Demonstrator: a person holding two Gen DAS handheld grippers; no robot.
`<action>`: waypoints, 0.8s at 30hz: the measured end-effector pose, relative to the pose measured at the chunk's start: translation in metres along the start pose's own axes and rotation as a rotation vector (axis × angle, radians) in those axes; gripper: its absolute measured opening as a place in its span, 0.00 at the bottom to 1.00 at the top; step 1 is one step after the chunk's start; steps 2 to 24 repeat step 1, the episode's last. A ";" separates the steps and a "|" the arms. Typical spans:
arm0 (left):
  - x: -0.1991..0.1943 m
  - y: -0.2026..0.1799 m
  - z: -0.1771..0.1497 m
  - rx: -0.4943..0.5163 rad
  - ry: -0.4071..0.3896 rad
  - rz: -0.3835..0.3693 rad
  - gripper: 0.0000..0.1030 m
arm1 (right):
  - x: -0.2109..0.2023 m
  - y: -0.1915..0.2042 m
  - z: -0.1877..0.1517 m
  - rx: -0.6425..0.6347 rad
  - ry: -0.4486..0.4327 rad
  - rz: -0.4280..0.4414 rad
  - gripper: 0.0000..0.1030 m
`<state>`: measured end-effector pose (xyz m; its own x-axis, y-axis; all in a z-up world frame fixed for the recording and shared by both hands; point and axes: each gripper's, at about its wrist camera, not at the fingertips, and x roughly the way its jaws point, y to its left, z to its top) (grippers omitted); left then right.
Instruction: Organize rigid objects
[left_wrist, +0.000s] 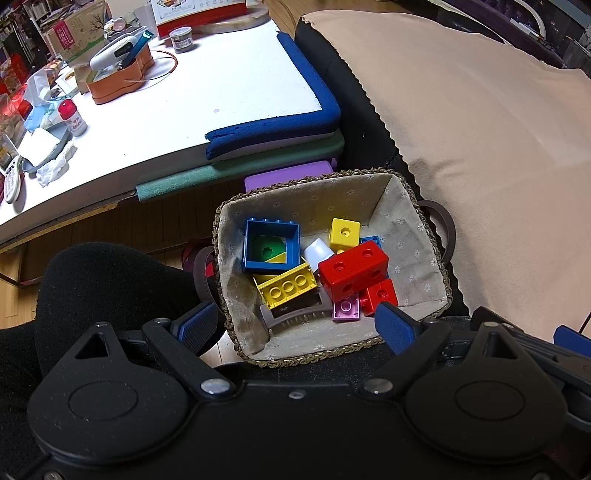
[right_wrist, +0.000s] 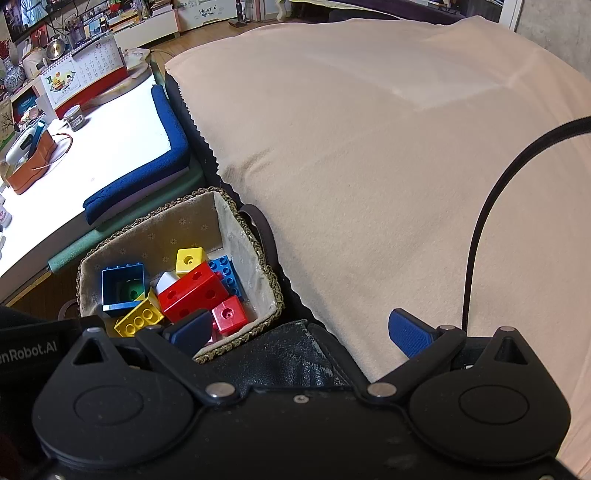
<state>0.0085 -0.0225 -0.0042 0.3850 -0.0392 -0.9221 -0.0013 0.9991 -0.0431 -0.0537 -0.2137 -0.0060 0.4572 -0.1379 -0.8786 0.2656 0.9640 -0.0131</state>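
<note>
Both grippers, left gripper (left_wrist: 295, 326) and right gripper (right_wrist: 299, 328), gape wide, empty; basket (left_wrist: 406, 192) of blocks at 12 o'clock

We see the basket (left_wrist: 236, 258) open from above, its floor crowded with blocks (left_wrist: 352, 271) and only the liner strip by the near rim bare, the table edge (left_wrist: 273, 129) close behind it, while the beige cloth (right_wrist: 388, 166) alongside lies clear

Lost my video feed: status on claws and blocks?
Left claw open, empty, above basket. Right claw open, empty, beside it. Blocks piled inside. Nothing in the way.
</note>
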 end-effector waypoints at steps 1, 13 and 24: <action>0.000 0.000 0.000 0.002 -0.001 0.002 0.86 | 0.000 0.000 0.000 0.001 0.001 0.000 0.99; 0.000 0.000 0.000 0.002 -0.001 0.002 0.86 | 0.000 0.000 0.000 0.001 0.001 0.000 0.99; 0.000 0.000 0.000 0.002 -0.001 0.002 0.86 | 0.000 0.000 0.000 0.001 0.001 0.000 0.99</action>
